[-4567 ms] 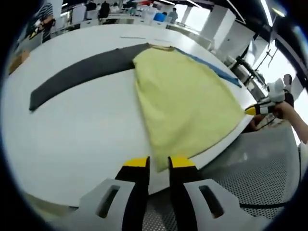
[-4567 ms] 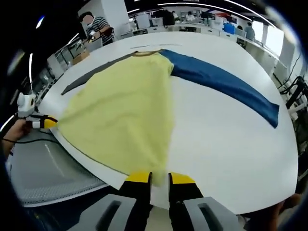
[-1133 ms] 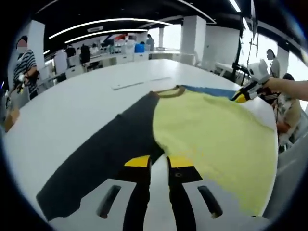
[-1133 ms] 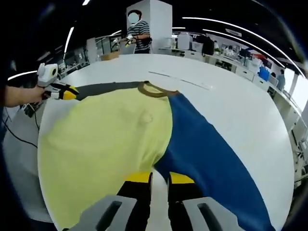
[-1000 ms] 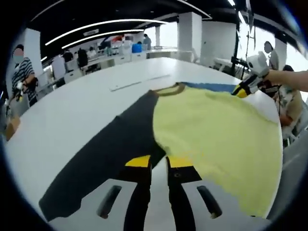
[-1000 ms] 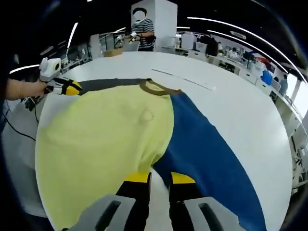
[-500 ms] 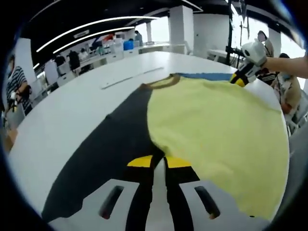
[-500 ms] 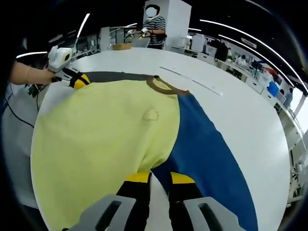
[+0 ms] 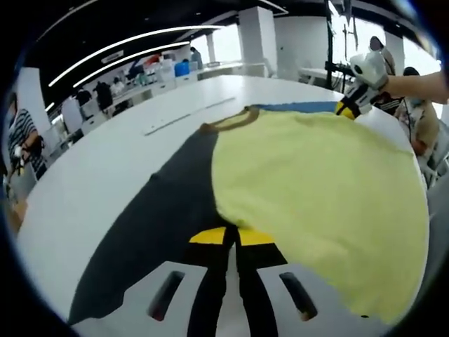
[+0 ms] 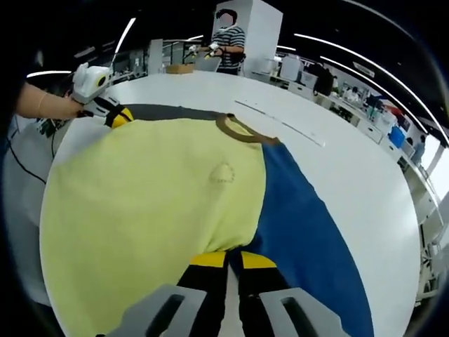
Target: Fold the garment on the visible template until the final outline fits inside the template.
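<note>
A garment lies flat on the white table (image 9: 84, 175): yellow body (image 9: 316, 182), dark grey sleeve (image 9: 158, 225), blue sleeve (image 10: 302, 232), brown collar (image 10: 242, 133). In the left gripper view my left gripper (image 9: 231, 235) is down at the underarm where grey sleeve meets yellow body, jaws drawn together on the cloth. My right gripper (image 10: 233, 260) is at the other underarm, between yellow body and blue sleeve, jaws likewise pinched on the fabric. The right gripper (image 9: 349, 109) also appears far across the garment, and the left gripper (image 10: 119, 116) at the grey sleeve.
A long thin strip (image 10: 280, 123) lies on the table beyond the collar. A person in a striped shirt (image 10: 228, 38) stands past the far edge; desks and other people fill the background. The table edge curves close to the garment's hem (image 9: 421, 232).
Both grippers came up from the hem to the underarms. Over the last second each moved lower and closer to the cloth, and its jaws narrowed from a clear gap to nearly touching.
</note>
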Action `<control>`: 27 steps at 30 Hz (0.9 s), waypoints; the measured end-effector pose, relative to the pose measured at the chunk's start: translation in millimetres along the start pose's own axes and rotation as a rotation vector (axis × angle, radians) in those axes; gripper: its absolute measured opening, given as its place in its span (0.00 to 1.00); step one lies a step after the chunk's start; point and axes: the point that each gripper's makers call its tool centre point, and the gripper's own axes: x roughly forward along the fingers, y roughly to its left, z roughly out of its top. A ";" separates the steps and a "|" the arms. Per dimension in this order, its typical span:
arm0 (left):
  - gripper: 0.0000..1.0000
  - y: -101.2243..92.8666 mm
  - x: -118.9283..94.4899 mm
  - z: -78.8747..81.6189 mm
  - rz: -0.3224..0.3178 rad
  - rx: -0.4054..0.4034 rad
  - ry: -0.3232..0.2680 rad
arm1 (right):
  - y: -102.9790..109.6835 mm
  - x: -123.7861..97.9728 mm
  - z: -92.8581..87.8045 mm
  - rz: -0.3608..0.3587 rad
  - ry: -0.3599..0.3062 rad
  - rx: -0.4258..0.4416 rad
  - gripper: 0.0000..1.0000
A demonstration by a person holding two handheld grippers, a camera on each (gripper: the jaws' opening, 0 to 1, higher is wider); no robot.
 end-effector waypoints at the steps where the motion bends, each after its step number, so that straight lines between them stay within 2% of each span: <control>1: 0.00 0.6 -0.4 -0.6 0.000 -0.002 0.001 | -0.4 -0.6 0.0 -0.004 -0.001 -0.003 0.00; 13: 0.00 14.6 -15.9 7.9 0.032 -0.016 -0.023 | -13.9 -12.9 5.2 -0.057 -0.023 0.026 0.00; 24: 0.00 18.3 -18.5 11.1 0.054 -0.036 -0.028 | -35.5 -23.4 0.5 -0.120 -0.022 0.124 0.00; 27: 0.00 20.0 -18.3 11.7 0.057 -0.043 -0.030 | -35.1 -24.1 1.3 -0.123 -0.027 0.144 0.00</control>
